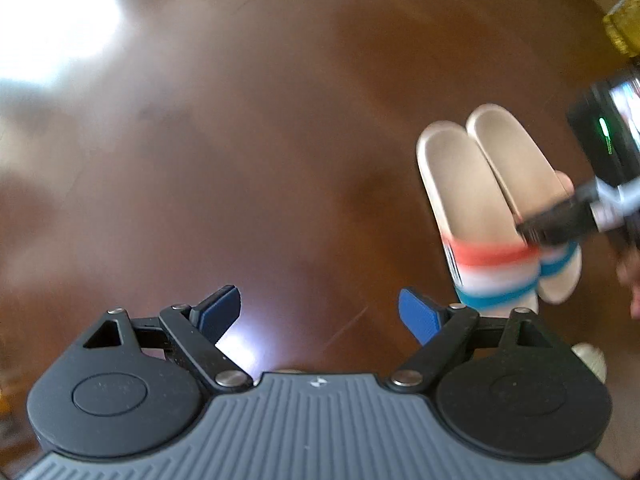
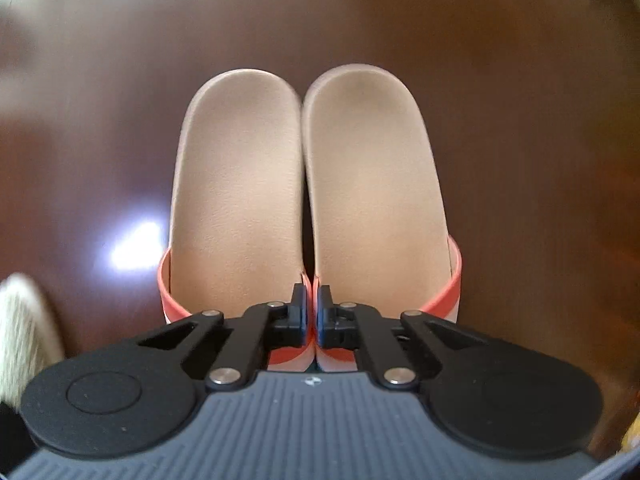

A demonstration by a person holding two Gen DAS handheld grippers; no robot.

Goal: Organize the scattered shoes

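- The right tool (image 2: 312,312) is pressed together on the inner strap edges of a pair of beige slippers (image 2: 308,184), pinching both where they meet.
- The slippers sit side by side and touching, heels pointing far, straps striped red, white and blue, above the dark wooden floor (image 2: 520,120).
- The left tool (image 1: 319,312) is spread wide with nothing between its blue pads (image 1: 416,316); it points down at bare floor, left of the slippers.
- A pale furry thing (image 2: 24,328) lies at the near left edge of the right wrist view.
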